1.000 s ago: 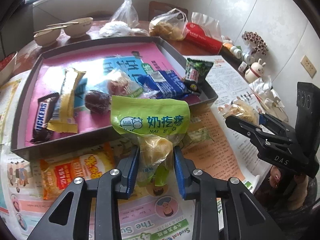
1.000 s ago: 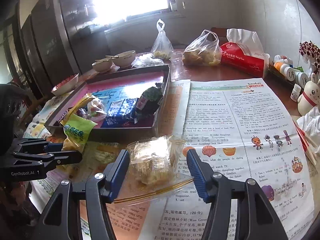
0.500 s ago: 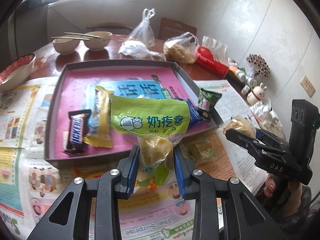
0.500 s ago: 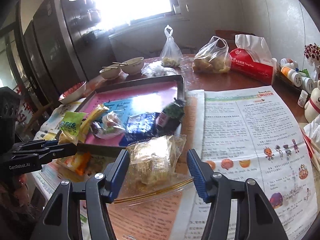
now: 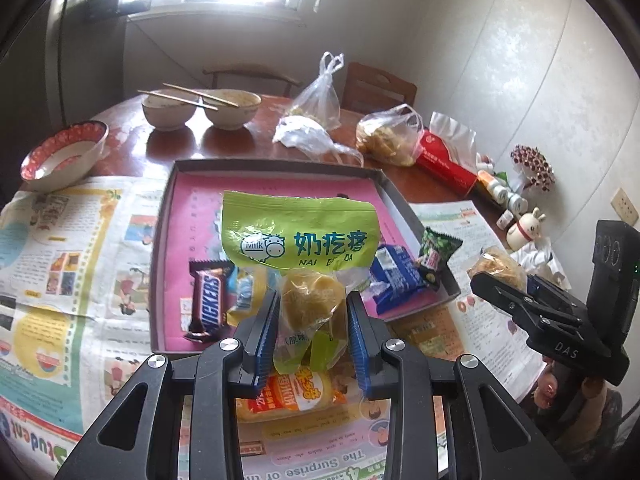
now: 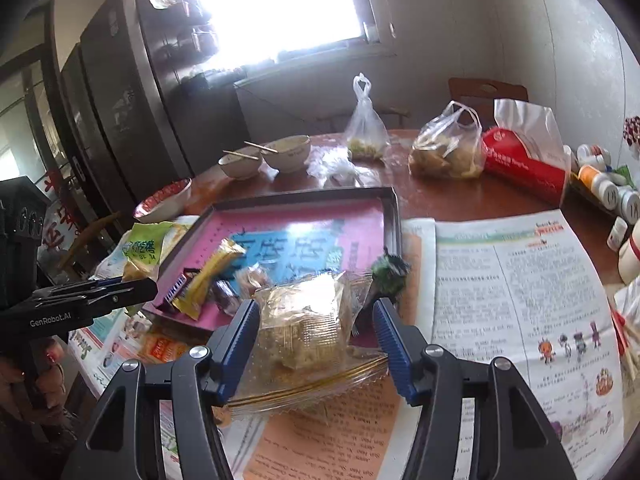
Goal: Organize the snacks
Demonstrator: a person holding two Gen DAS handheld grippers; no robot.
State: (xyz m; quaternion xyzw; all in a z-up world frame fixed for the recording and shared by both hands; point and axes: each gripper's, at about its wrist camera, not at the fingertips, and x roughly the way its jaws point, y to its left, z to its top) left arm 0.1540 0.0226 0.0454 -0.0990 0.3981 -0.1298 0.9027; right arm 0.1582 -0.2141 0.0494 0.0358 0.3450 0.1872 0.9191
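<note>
Left gripper (image 5: 313, 330) clamped on green milk-snack bag (image 5: 300, 236), held above tray's near edge (image 5: 158, 280). Right gripper (image 6: 316, 336) clamped on clear cracker pack (image 6: 308, 324), raised over tray's near-right corner, above newspaper (image 6: 516, 292).

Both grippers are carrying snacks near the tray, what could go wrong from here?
1. The left gripper pinches only the bottom of the green milk-snack bag; the top-heavy bag may flop or slip.
2. The clear-wrapped pastry pack in the right gripper looks crushable, and its loose wrapper edge could snag.
3. The shallow grey tray is crowded at its near end; dropping there may knock the Snickers bar.
</note>
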